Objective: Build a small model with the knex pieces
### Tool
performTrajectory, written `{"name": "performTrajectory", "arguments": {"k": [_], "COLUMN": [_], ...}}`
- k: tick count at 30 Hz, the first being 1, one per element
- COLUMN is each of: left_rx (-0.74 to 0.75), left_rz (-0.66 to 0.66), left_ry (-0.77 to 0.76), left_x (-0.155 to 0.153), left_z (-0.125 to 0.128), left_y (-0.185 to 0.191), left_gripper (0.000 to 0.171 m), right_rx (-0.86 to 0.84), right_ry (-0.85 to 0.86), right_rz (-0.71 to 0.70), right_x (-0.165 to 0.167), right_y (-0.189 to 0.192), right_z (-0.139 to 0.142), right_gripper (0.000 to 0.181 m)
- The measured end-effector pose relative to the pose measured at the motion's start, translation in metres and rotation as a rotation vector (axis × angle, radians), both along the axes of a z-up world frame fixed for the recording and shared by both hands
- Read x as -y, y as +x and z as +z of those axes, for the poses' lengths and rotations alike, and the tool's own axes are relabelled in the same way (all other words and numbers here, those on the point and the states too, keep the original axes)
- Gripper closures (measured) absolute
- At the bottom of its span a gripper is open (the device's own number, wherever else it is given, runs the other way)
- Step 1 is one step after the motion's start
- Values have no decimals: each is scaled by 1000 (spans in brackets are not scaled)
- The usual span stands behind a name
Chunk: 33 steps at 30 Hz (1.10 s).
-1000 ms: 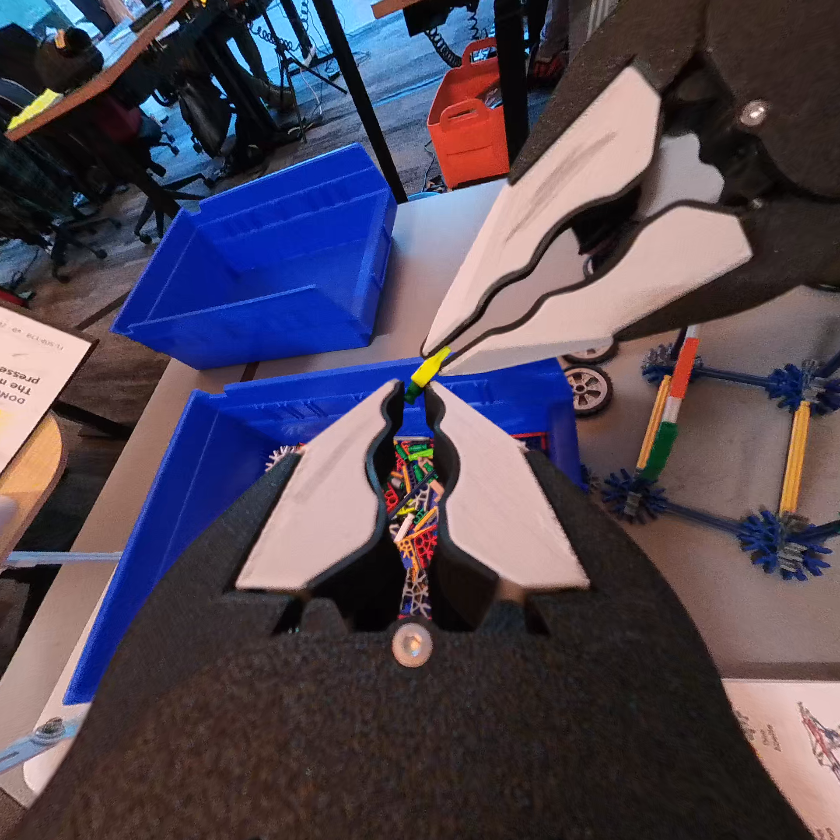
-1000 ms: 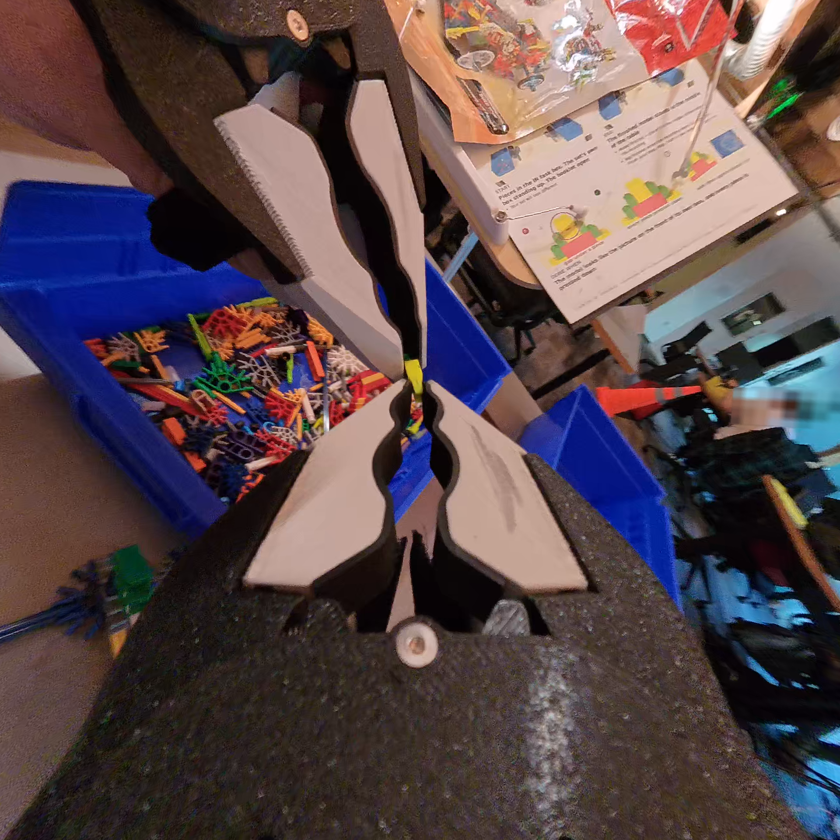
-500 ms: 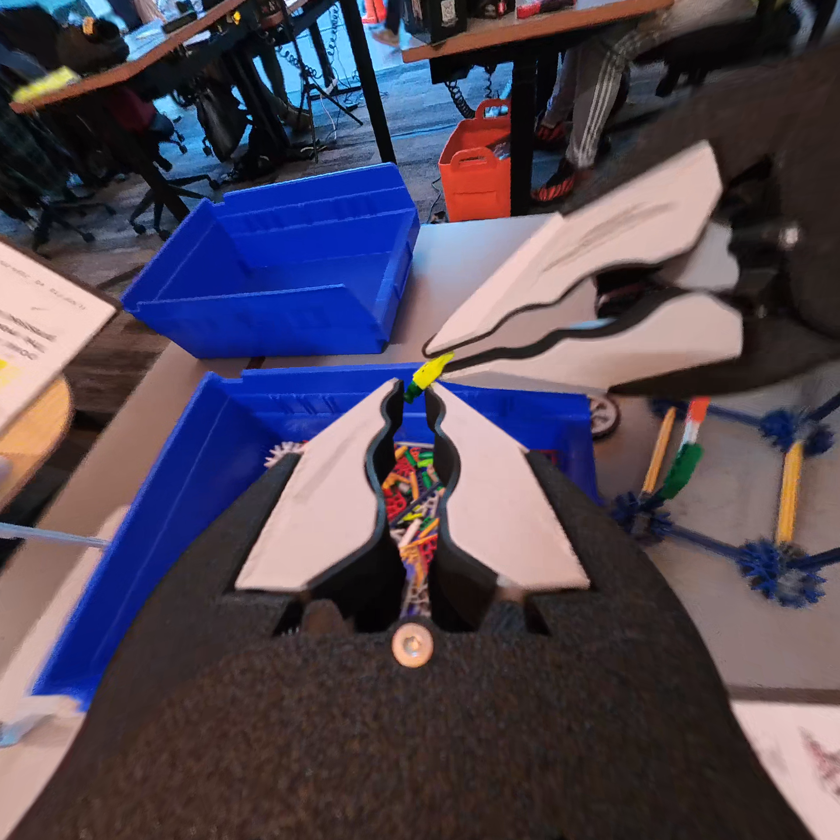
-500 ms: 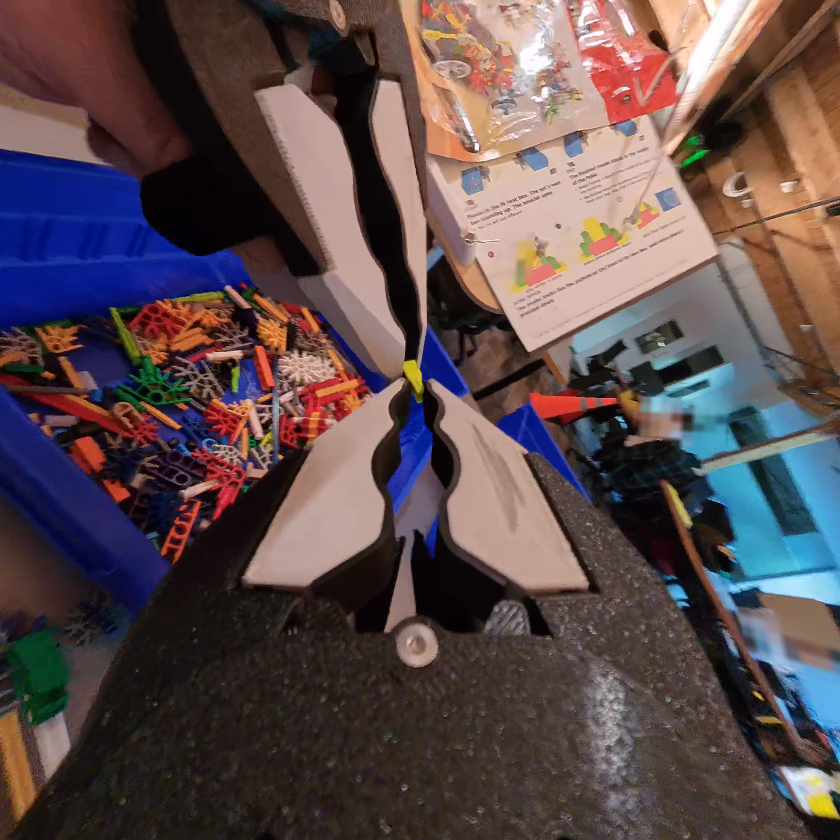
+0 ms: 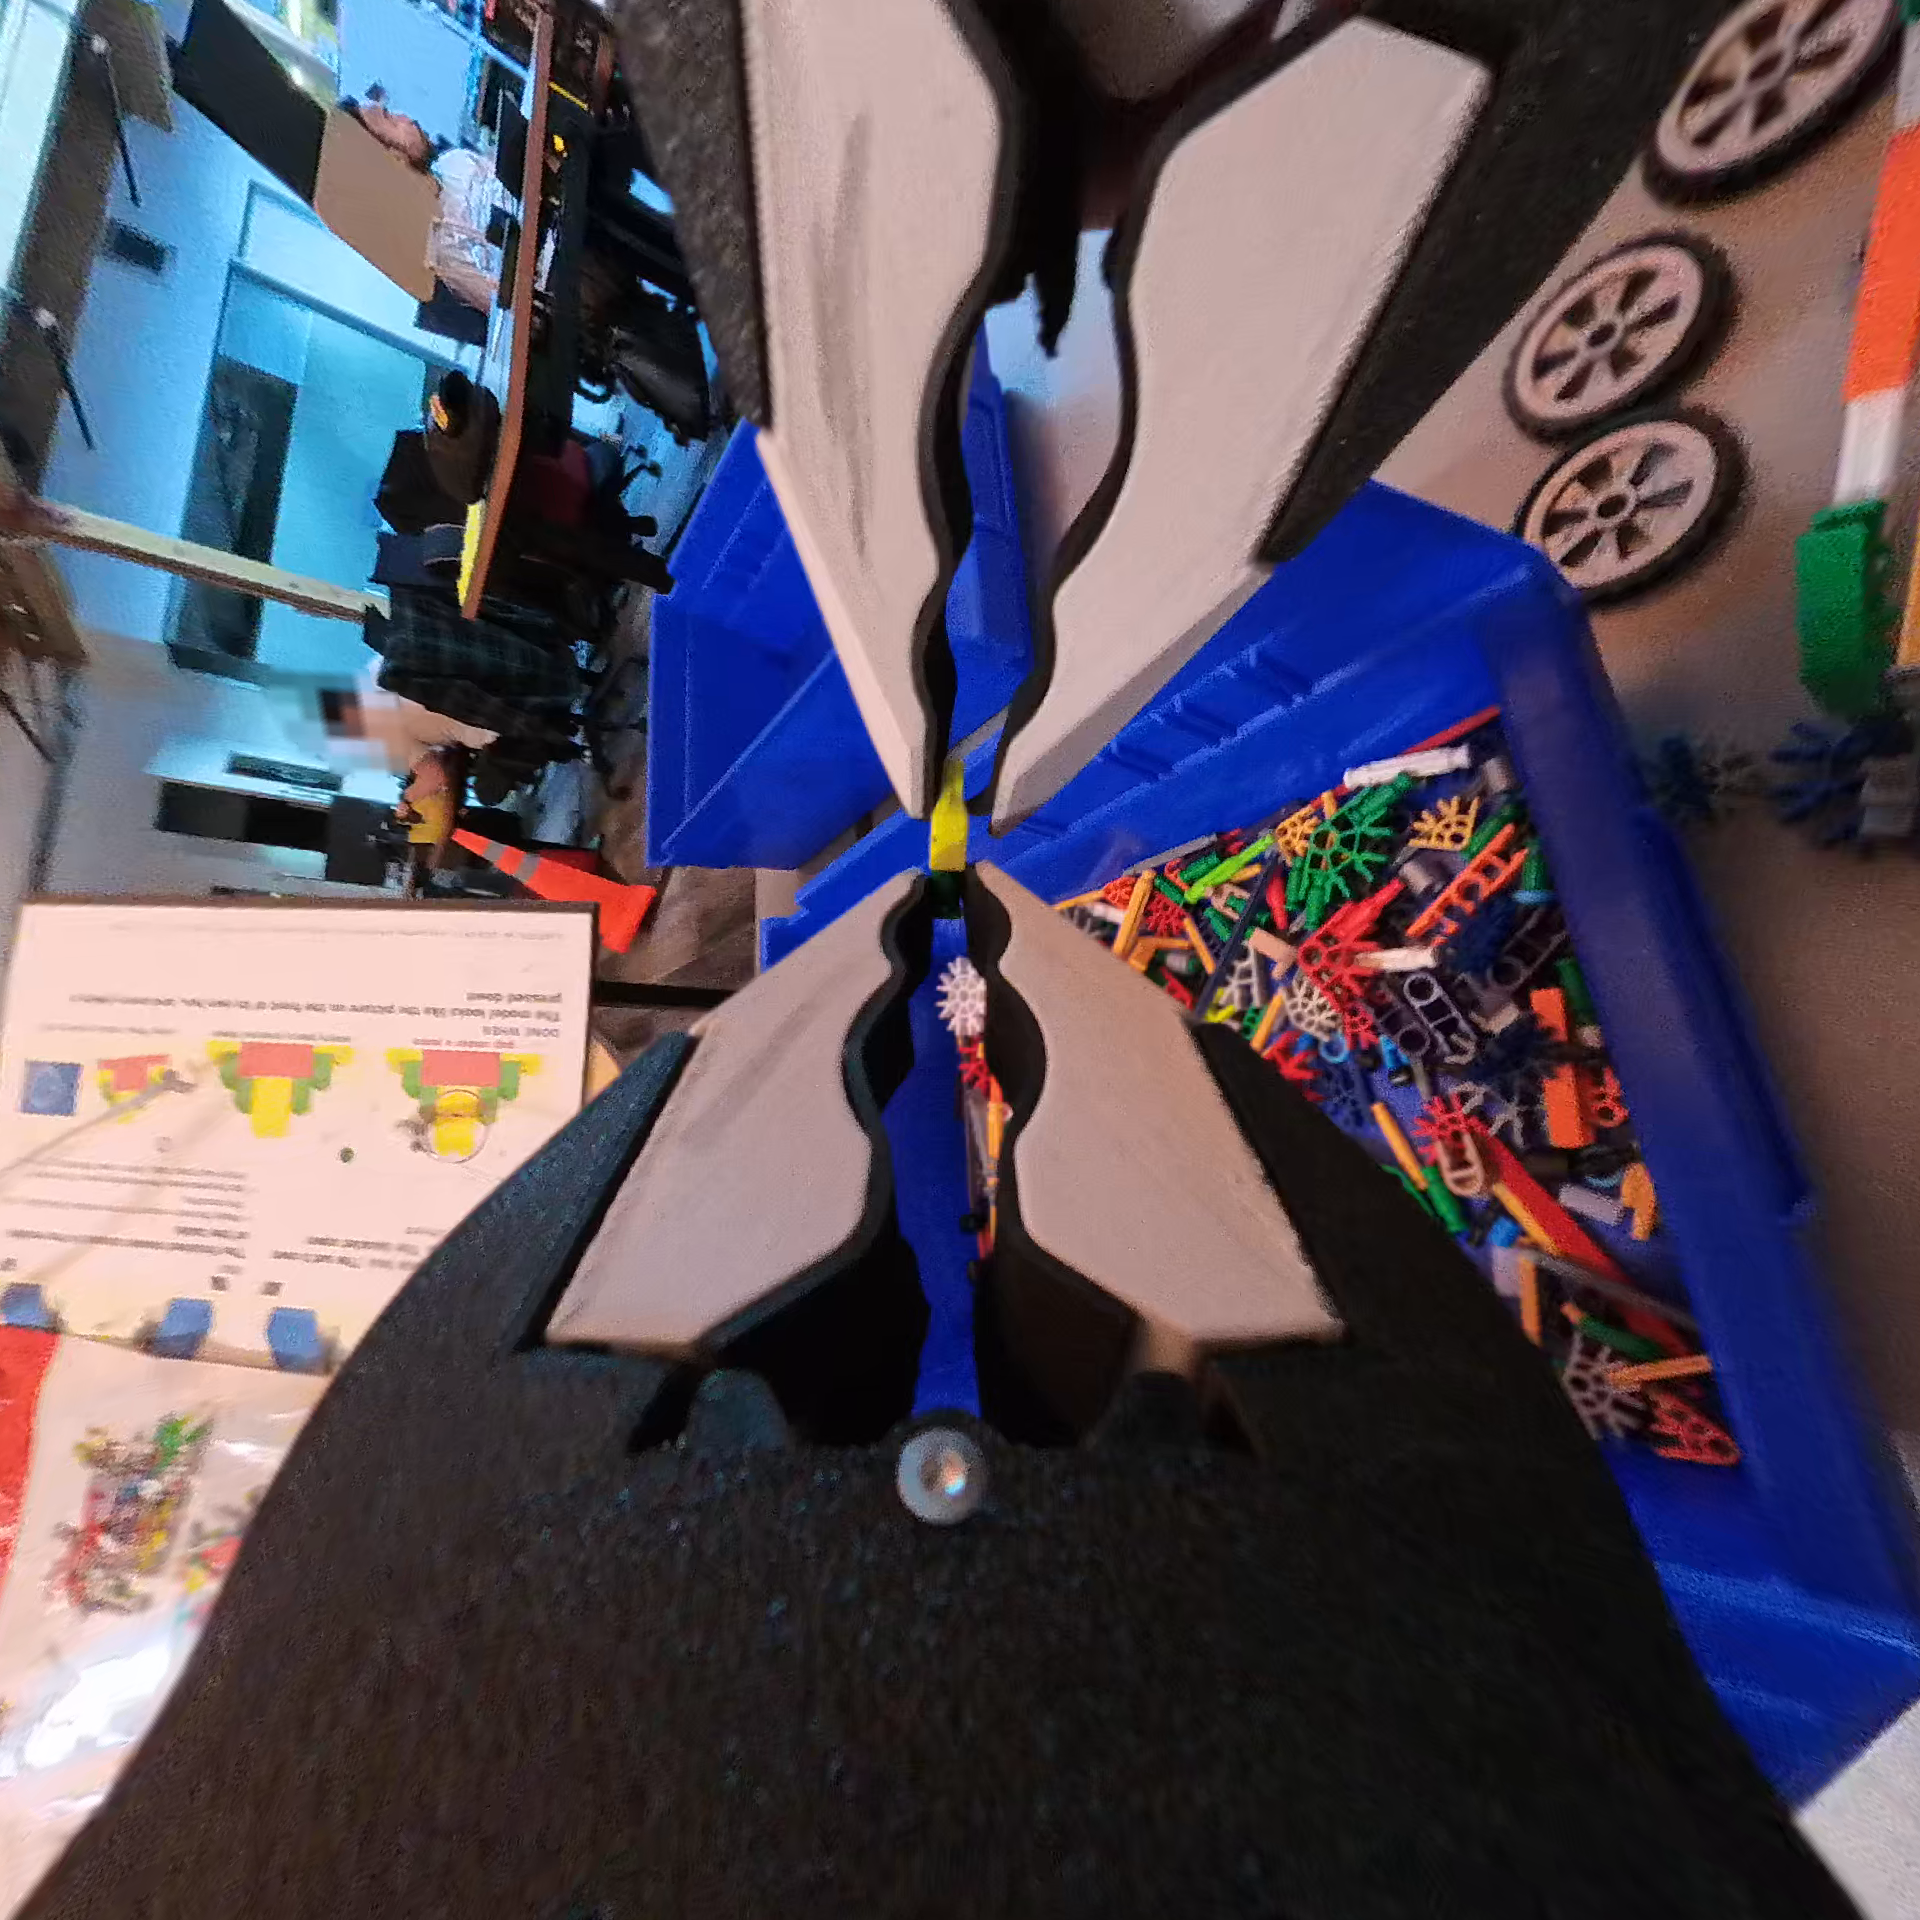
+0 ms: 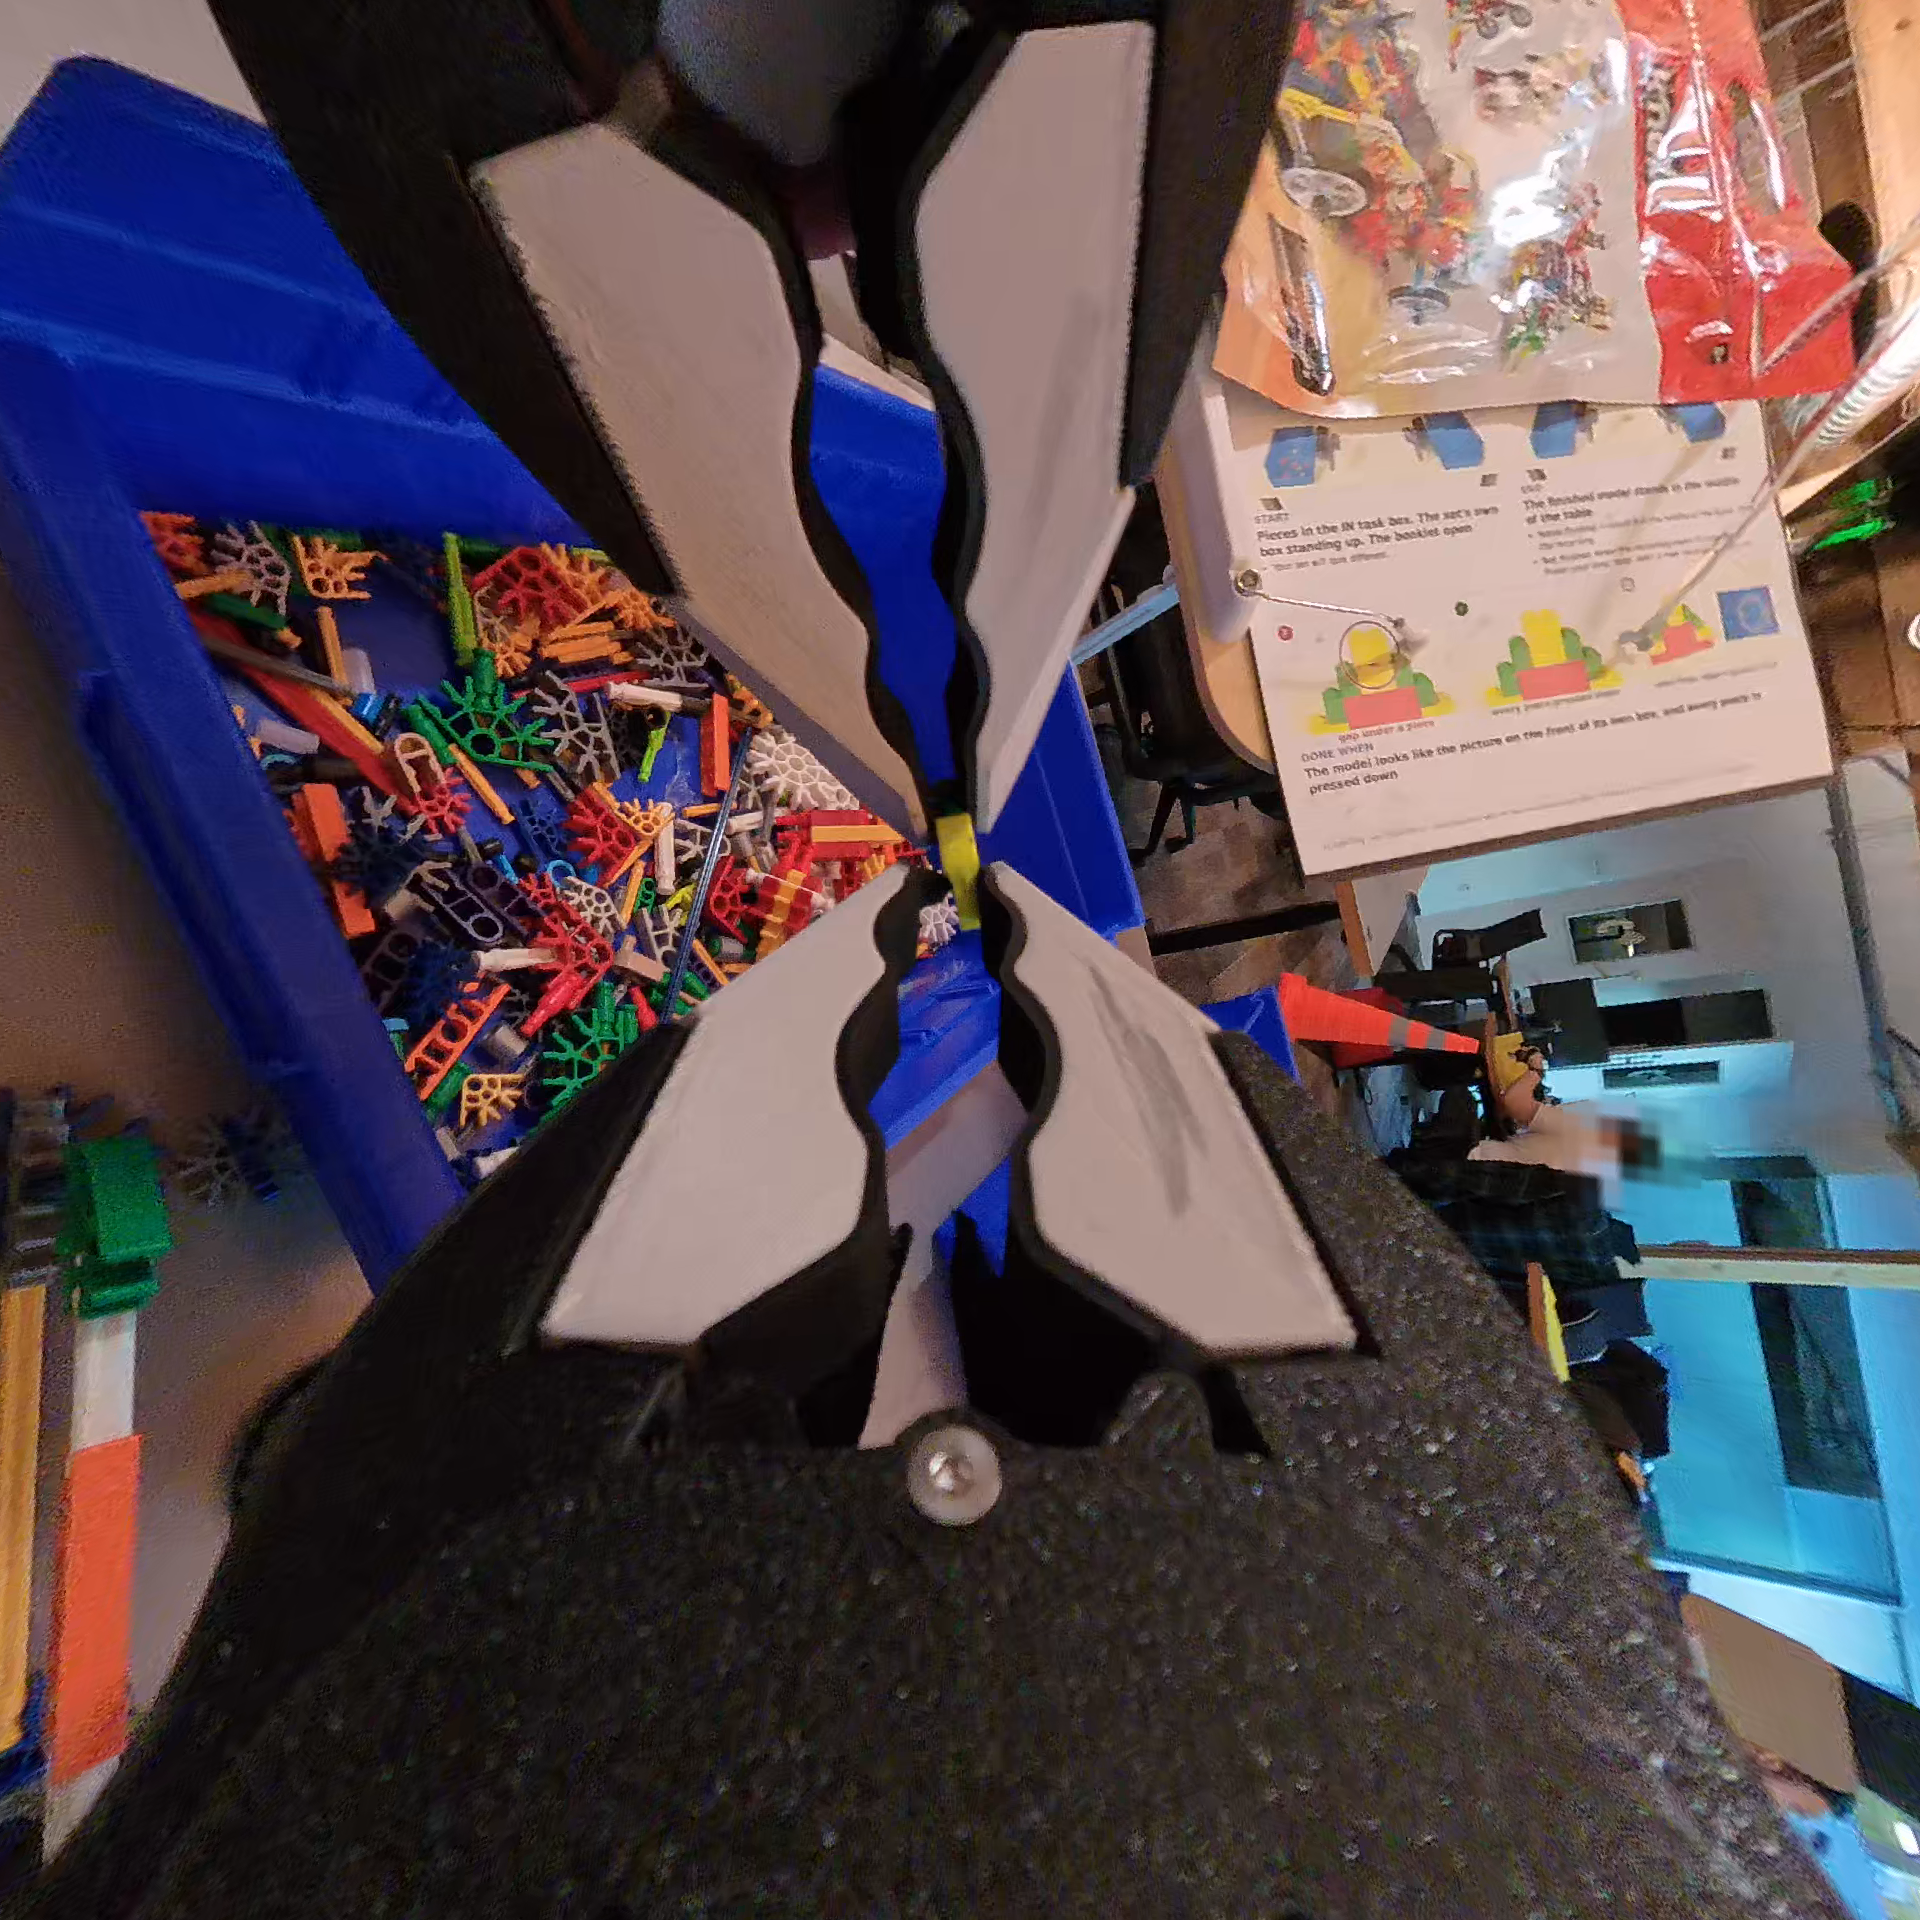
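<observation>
A small yellow-green piece [image 5: 947, 826] is pinched tip to tip by the left gripper [image 5: 943, 891] and right gripper [image 6: 961, 891], above the blue bin [image 5: 1683, 935] of parts.

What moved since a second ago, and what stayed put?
Both grippers rolled sideways together, so the right gripper now meets the left gripper straight from above. Nothing was let go: both stay shut on the small yellow-green piece over the blue bin.

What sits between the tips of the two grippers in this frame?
A small yellow-green plastic piece bridges the left gripper and right gripper; each pinches one end. Both wrist views show it.
</observation>
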<state>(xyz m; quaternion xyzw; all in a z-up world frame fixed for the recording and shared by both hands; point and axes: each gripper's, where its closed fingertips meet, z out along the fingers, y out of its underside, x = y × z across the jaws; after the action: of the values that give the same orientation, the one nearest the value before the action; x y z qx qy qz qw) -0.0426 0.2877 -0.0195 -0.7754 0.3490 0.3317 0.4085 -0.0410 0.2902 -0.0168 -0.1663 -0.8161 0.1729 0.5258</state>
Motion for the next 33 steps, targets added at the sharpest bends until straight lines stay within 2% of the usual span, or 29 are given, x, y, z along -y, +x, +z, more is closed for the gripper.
{"name": "performTrajectory", "arguments": {"k": [5,12,18,22,33], "left_rx": [-82,-66,56,114,314], "left_rz": [-23,-2,75,131,247], "left_ry": [1,26,109,119,226], "left_x": [1,-1,-9,-13,-13], "left_z": [1,2,9,3,13], "left_y": [5,4,1,-2,-25], "left_gripper": [168,168,169,169,170], "right_rx": [-11,-59,-96,-103,-156], "right_ry": [43,9,-57,-93,-106], "right_rz": [-5,-59,-125,-171,-220], "right_x": [1,-5,-13,-18,-16], "right_y": [-1,-3,-8,-12,-35], "right_z": [0,3,7,3,14], "right_gripper": [174,175,176,177,178]}}
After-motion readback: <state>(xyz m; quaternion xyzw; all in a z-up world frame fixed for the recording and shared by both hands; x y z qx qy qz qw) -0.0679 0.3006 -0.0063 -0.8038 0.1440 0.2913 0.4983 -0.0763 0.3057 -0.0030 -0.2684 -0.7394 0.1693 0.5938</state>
